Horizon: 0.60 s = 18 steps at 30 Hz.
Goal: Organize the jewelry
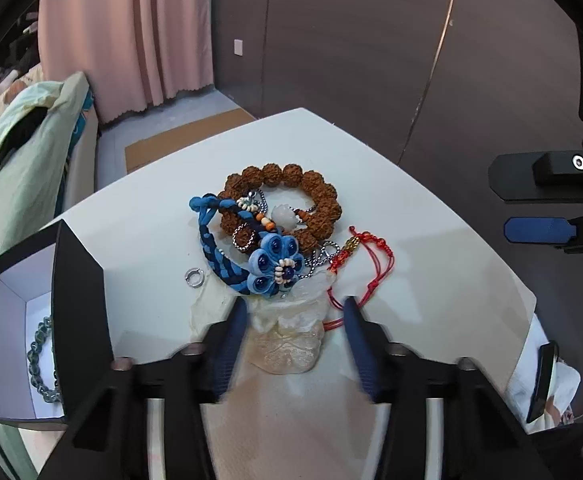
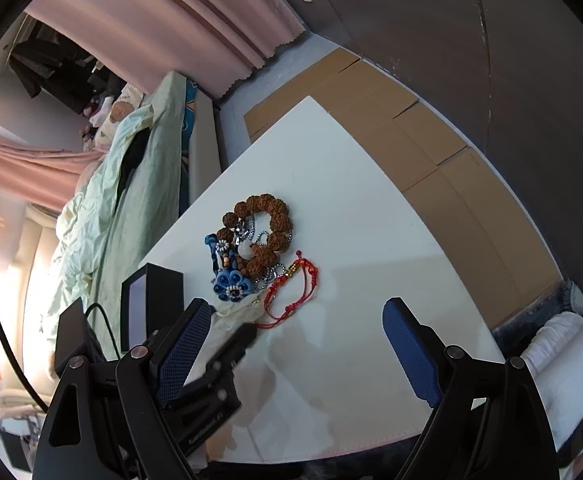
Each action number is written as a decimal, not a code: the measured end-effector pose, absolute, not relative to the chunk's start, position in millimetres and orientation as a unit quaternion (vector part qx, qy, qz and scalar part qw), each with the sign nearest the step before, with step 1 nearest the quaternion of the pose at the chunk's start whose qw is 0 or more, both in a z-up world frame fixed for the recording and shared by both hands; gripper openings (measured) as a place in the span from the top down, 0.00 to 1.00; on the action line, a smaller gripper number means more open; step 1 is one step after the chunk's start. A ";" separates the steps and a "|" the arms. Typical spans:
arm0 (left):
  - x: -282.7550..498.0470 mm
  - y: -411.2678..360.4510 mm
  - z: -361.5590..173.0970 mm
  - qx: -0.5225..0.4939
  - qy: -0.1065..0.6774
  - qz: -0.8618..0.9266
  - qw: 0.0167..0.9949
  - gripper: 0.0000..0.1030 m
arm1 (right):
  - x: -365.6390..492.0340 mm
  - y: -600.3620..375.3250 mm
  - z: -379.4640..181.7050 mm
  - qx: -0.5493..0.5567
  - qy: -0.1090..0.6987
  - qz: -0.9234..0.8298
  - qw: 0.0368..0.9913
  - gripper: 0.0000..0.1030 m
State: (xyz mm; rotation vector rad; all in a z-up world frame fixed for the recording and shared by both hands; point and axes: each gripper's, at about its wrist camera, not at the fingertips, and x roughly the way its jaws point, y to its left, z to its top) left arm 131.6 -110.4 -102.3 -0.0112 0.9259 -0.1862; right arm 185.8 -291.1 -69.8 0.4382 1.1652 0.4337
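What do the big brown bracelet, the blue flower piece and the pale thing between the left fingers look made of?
Brown bead bracelet: likely rough seeds or carved wood, matte and knobbly. Blue flower bracelet: braided fabric cord with rolled cloth petals and glossy dark beads. Pale pouch: seemingly sheer, shiny, crinkled fabric; exact material unclear.

My left hand-held gripper blurs; the box wall hides part of the bead bracelet inside.
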 end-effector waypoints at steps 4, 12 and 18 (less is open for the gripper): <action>132.9 -107.9 -105.9 -0.002 0.449 -0.079 0.890 0.92 | 187.0 -288.3 -73.7 0.198 0.544 0.198 0.791 0.14; 120.7 -97.1 -80.1 -0.025 0.407 -0.079 0.909 0.98 | 192.4 -285.0 -85.3 0.188 0.554 0.183 0.790 0.22; 111.2 -87.6 -62.5 -0.040 0.386 -0.078 0.918 0.98 | 197.3 -265.0 -96.8 0.151 0.567 0.179 0.790 0.43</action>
